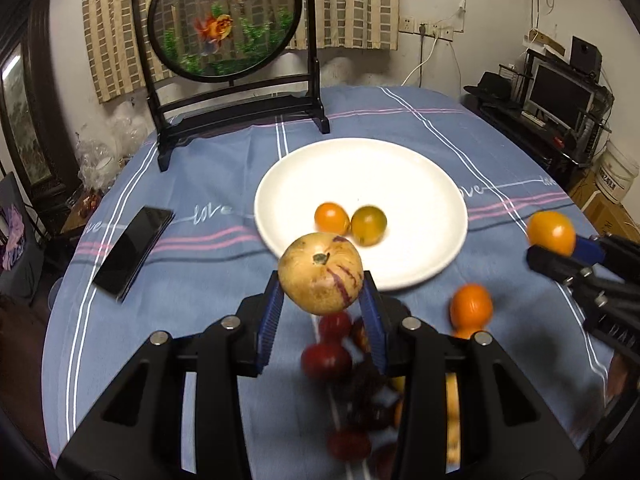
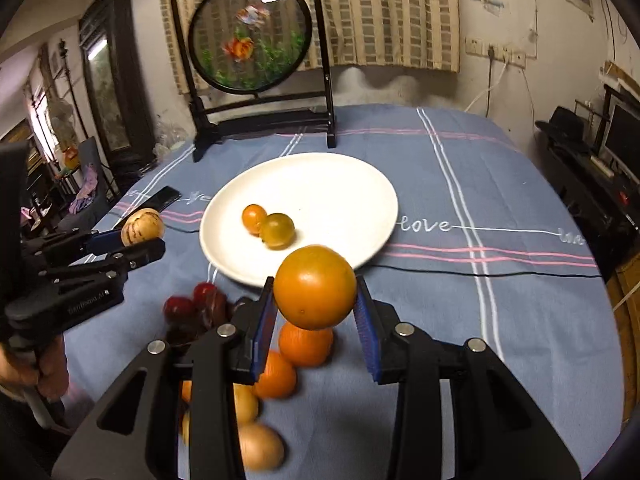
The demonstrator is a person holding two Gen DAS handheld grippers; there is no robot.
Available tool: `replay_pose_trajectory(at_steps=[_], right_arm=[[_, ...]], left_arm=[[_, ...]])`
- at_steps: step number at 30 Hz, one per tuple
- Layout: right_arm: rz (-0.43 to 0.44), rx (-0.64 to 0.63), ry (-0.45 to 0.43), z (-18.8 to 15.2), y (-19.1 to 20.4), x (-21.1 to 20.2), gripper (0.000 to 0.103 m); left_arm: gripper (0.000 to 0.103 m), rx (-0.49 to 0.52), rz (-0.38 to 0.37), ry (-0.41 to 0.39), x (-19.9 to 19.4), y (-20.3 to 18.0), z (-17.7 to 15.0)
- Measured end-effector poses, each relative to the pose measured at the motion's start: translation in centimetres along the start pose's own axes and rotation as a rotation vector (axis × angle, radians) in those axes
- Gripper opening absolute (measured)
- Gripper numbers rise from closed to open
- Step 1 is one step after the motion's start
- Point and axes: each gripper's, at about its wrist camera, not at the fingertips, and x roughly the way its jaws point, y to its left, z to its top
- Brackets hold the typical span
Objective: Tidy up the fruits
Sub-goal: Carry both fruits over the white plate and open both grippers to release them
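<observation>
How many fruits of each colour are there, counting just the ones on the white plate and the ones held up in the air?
Orange: 2, small orange one on the plate, big orange one held up.
Greenish-yellow: 1, green one on the plate.
Tan with purple stripes: 1, striped one held up.
Total: 4.

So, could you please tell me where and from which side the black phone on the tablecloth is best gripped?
Probably across its narrow width, closing on the two long edges near the middle, from above. The phone lies flat on the tablecloth, so its faces offer no purchase.
</observation>
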Motion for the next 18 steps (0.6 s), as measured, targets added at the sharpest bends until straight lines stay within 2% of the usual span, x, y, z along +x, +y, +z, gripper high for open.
replay_pose_trajectory(at_steps=[8,12,14,15,16,17,18], right_arm=[[-0.008,0.032,0.104,1.7,0.4,7.1,0.038],[-0.009,0.031,0.124,1.7,0.4,9.0,0.038],[-0.019,0.029,0.104,1.7,0.2,9.5,0.039],[-0.020,0.029,0.107,1.6,0.1,9.6,0.042],[-0.009,0.036,0.110,1.5,-0.1,9.6,0.054],[-0.004,0.044,0.095,1.4,-0.3,9.4,0.060],[-0.007,0.056,0.064,1.3,-0.7,8.9,0.063]], left_arm=[[0.039,-0.002,0.002,0.072,5.9,-1.0,1.8],[0.039,-0.010,0.011,0.112,8.6,-1.0,2.1],[0.041,-0.021,0.016,0.125,9.4,-0.9,2.1],[0.043,-0.029,0.017,0.133,9.7,-0.7,2.1],[0.058,-0.037,0.015,0.130,9.7,-0.7,2.1],[0.065,-0.044,0.027,0.117,9.6,-0.5,2.1],[0.068,-0.044,0.042,0.090,9.2,-0.4,2.1]])
